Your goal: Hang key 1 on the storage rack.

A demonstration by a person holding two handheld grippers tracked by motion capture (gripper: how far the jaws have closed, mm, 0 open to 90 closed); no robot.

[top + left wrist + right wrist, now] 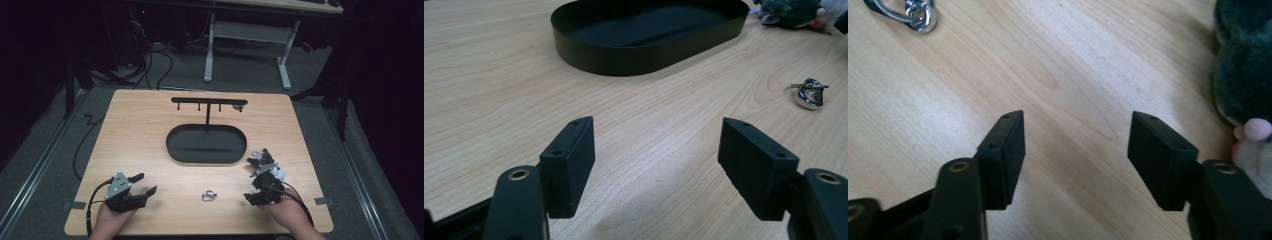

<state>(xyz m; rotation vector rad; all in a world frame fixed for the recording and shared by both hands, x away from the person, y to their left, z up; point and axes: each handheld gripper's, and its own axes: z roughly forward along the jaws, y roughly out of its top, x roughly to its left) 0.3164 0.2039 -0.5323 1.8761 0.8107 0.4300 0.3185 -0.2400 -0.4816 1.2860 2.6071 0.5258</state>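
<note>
A small metal key ring (208, 195) lies on the wooden table near the front edge, between my two grippers. My left gripper (145, 183) rests at the front left, open and empty; in the left gripper view its jaws (656, 165) stand wide over bare wood, with the key ring (809, 93) off to the right. My right gripper (249, 185) at the front right is open and holds nothing (1078, 155). A dark green plush toy (262, 159) with white and pink parts lies just beside it (1243, 65). The key ring (915, 15) lies ahead to its left.
A black oval tray (206, 147) sits mid-table, with a thin post carrying a hook bar (207, 101) at its back. Its wall shows in the left gripper view (624, 62). Cables and a desk frame (245, 45) stand on the floor beyond the table.
</note>
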